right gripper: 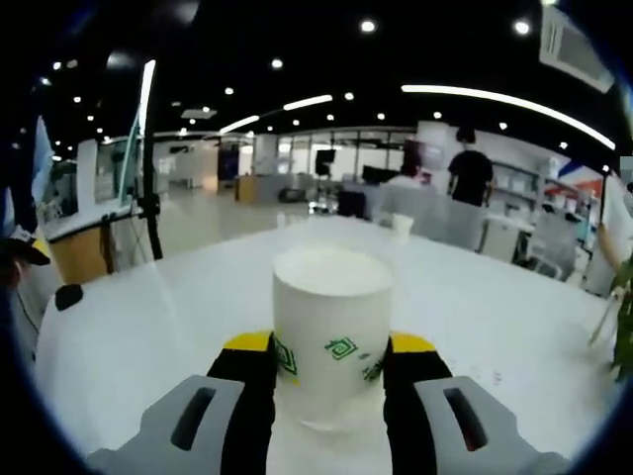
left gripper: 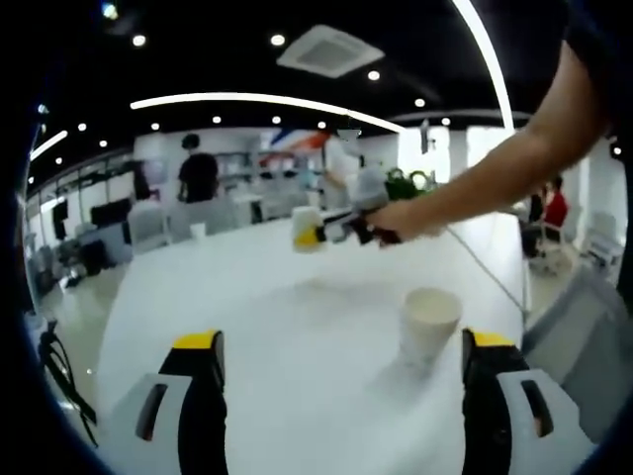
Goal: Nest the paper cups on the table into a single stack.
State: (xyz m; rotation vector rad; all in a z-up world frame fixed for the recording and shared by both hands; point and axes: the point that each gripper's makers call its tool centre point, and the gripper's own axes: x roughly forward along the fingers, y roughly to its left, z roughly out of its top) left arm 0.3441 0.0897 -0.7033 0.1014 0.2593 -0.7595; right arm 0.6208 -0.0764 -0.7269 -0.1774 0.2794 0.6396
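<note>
Left gripper view: left gripper low over the white counter, jaws spread wide with nothing between them. Upright paper cup standing on the counter just ahead of the right-hand jaw, mouth up, free of both jaws. Beyond that cup, farther across the counter, right gripper held in a person's hand, bare arm reaching in from the upper right. Second paper cup at that gripper's tip, lifted clear above the counter. Still farther from the standing cup, a small third cup near the counter's far edge. Behind the counter, a person in a dark top standing with back turned; another in red seated off to the right.

Right gripper view: right gripper clamped on the second paper cup, jaws pressing its sides, yellow tips flanking it. Cup pale, with a green printed logo on the wall facing the camera; top showing as a flat white disc, so mouth-up or mouth-down not clear. Counter spread below and around the held cup. Small third cup far beyond the held cup, near the counter's far side. Person in a dark top standing behind it.
</note>
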